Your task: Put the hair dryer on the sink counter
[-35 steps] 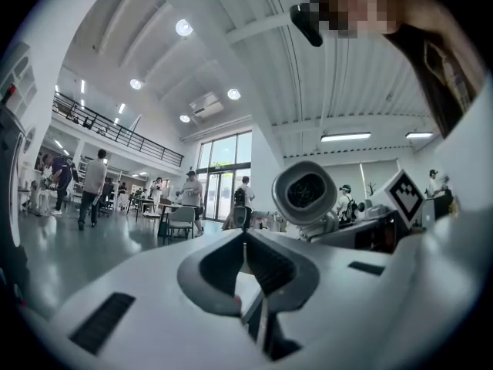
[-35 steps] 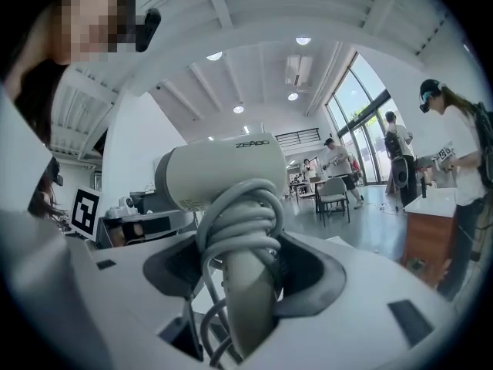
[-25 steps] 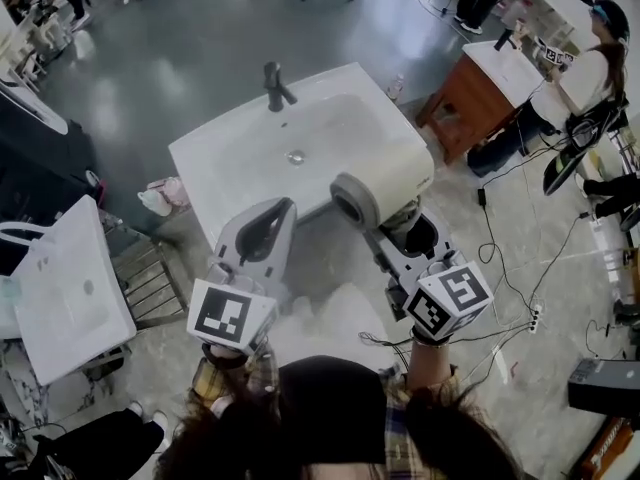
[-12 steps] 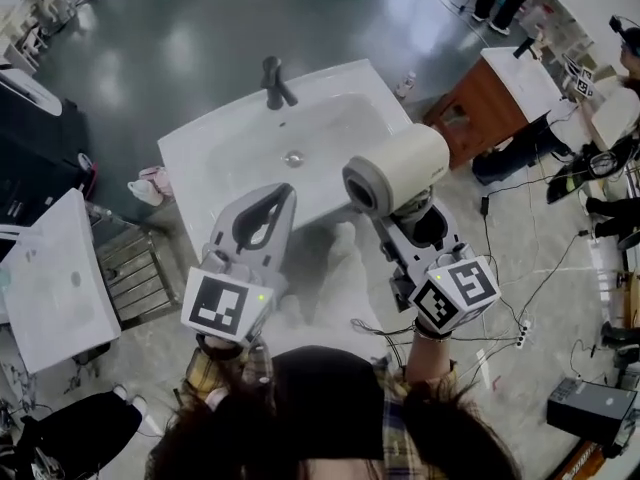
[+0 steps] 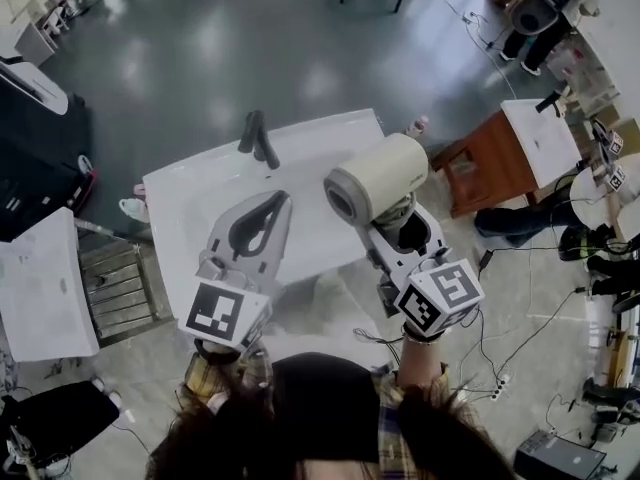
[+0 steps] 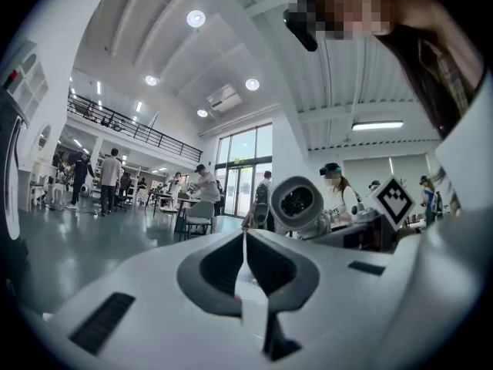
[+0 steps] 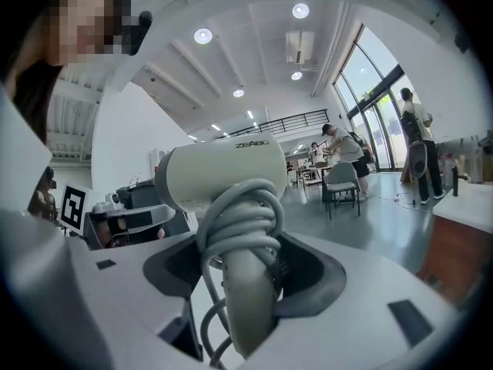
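The cream hair dryer (image 5: pixel 378 178) hangs above the right edge of the white sink counter (image 5: pixel 190 218), barrel pointing left. My right gripper (image 5: pixel 398 226) is shut on its handle, which has the grey cord wound round it. In the right gripper view the hair dryer (image 7: pixel 223 172) fills the middle, its handle pinched in the right gripper (image 7: pixel 246 280). My left gripper (image 5: pixel 278 200) is shut and empty, held over the counter's front part. In the left gripper view the left gripper (image 6: pixel 245 236) has its jaws touching, and the hair dryer (image 6: pixel 299 203) shows at the right.
A dark faucet (image 5: pixel 255 138) stands at the counter's back. A second white sink (image 5: pixel 40 288) and a metal rack (image 5: pixel 120 288) lie to the left. A wooden cabinet (image 5: pixel 490 168) stands to the right, with cables on the floor and people beyond.
The head view has swung, so the counter now lies further left and lower. The hair dryer stays in my right gripper and has shifted from the counter's front right corner to over its right edge.
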A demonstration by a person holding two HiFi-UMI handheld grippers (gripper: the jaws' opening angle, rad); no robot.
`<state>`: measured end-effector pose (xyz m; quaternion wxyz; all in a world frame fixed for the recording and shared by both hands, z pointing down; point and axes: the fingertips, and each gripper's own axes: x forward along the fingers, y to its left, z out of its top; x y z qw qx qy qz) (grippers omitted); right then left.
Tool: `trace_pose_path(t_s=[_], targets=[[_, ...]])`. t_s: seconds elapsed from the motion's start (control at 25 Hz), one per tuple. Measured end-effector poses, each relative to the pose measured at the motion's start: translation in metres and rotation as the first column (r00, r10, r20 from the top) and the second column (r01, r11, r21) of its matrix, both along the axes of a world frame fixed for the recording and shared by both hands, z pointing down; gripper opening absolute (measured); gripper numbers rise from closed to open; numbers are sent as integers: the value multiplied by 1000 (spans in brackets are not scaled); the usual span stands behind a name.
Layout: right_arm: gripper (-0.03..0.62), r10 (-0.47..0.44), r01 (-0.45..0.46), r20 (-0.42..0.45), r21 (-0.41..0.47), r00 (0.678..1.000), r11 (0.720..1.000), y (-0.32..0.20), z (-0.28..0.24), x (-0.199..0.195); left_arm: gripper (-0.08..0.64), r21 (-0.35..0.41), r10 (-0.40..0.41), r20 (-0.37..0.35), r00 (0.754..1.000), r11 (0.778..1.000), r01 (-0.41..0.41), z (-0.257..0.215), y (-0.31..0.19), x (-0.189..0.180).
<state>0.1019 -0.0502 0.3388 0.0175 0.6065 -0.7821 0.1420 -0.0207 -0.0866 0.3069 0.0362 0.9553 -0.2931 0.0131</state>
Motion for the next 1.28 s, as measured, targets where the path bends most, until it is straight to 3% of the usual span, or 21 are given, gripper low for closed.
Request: trace_pose_path(t_s=[0.44,0.8,1.0,1.28], targets=[[284,-174,173,-38,-34,984,984,-81,0,66,24,-3,-169,3,986,986,169,-8,-61,61],[284,-331,328,-36,-68,943,942,-121,12,73,25,-24,-298,17,955,954,298,2,-83,76],[284,-355,353,-14,-86,935,932,-134,15,66,23,-39,-322,45,946,945,324,3,-92,69],[284,-343,341,-10,-83,939,936,-146,18,53,23,-41,-308,51,950,950,310,6,-100,60]])
